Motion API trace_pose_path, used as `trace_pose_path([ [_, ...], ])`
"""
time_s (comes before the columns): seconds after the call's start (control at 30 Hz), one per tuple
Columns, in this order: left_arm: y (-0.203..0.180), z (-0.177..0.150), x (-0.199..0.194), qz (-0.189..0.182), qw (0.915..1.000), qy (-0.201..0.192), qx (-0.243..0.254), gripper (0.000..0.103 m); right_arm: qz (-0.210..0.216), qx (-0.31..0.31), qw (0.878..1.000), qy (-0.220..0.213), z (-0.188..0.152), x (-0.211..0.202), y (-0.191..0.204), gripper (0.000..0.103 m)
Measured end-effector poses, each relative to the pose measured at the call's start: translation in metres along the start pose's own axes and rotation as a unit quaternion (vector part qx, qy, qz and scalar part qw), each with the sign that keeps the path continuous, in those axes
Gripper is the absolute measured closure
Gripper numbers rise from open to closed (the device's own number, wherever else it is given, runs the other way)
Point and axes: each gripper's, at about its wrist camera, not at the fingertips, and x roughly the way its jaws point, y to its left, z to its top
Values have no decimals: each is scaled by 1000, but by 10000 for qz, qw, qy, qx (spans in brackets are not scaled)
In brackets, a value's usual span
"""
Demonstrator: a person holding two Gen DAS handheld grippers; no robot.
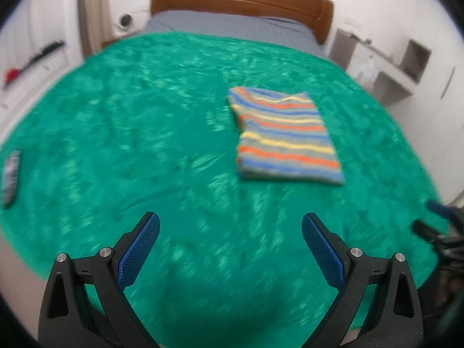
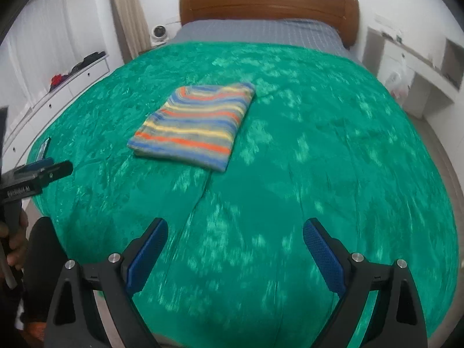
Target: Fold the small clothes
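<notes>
A big bed is seen in both views, with a brown headboard at the far end. Most of the bed is covered by a green blanket. A strip of grey sheet is left bare near the headboard. White walls and white shelves are seen around the bed.

A striped cloth is laid flat on the blanket, folded into a neat rectangle. It is striped in blue, orange, yellow and grey. It is found in the middle part of the bed, well apart from both claws. Nothing is touching it. In the left view it is blurred.

The left claw is held over the near edge of the blanket. Its two blue pads are spread wide apart, and nothing is held between them. The same claw is seen from the side at the left edge of the right view, gripped by a hand.

The right claw is also held over the near part of the blanket. Its pads are spread wide apart too, with nothing between them.

A small flat thing is lying at the left edge of the blanket. It is too blurred to be told. A small round white thing is seen beside the headboard.
</notes>
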Motion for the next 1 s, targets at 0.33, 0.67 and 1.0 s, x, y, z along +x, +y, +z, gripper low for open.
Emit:
trace_pose_path([
  [0.33, 20, 102, 165, -816, 9899, 996, -593, 4, 1744, 1210, 9766, 346, 96, 132, -53, 10],
  [0.67, 3, 129, 229, -754, 9893, 1248, -66, 27, 2491, 2104, 9426, 715, 139, 260, -64, 34],
  [1.0, -16, 149, 175, -897, 9949, 461, -6, 90, 1365, 402, 9898, -93, 171, 192, 12, 80],
])
